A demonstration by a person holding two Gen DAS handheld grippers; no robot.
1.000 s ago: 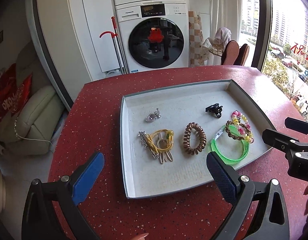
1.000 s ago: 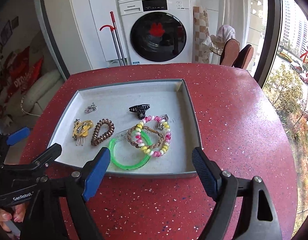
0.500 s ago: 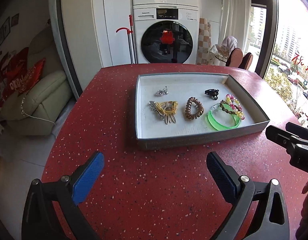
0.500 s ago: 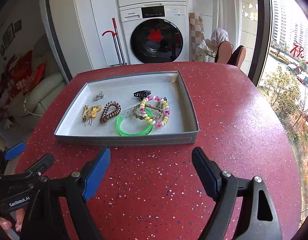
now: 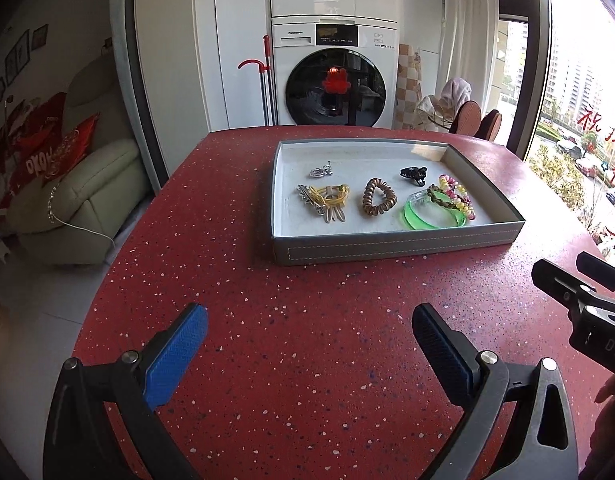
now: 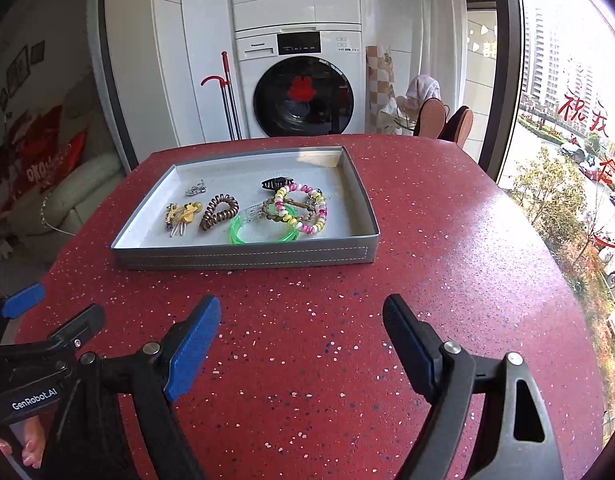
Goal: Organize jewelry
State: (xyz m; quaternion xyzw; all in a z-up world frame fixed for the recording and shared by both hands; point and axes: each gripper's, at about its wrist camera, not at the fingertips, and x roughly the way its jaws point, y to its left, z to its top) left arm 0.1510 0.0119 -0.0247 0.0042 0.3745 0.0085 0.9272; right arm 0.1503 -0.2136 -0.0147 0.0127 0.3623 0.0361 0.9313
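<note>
The jaws of both tools stand wide apart with nothing between them: the left gripper (image 5: 309, 340) and the right gripper (image 6: 301, 330) each hang over bare speckled red tabletop (image 5: 307, 312), short of the tray, their blue-padded fingers (image 5: 175, 354) pointing toward it. The right tool's black body shows at the right edge of the left wrist view, and the left tool's body sits at the lower left of the right wrist view, so the two are side by side. Beyond them rests the shallow grey rectangular tray with a stitched front wall (image 5: 395, 246), sitting flat on the tabletop with all the jewelry inside it. Nearest the front wall lies the translucent green plastic bangle (image 5: 431, 216), and overlapping its far side are a brown braided bracelet (image 6: 291, 206) and a pink, yellow and white beaded bracelet (image 6: 307, 216), the three tangled in one pile toward the tray's right side. Left of that pile, apart from it, is a brown spiral coil hair tie (image 5: 378, 197), and further left a cluster of yellow elastic bands with metal hair clips (image 5: 325, 199). Behind these, a small silver metal trinket (image 5: 320, 171) lies toward the far left and a black claw clip (image 5: 413, 173) just behind the bracelets. Past the tabletop stands a white front-loading washing machine (image 5: 334, 80).
</note>
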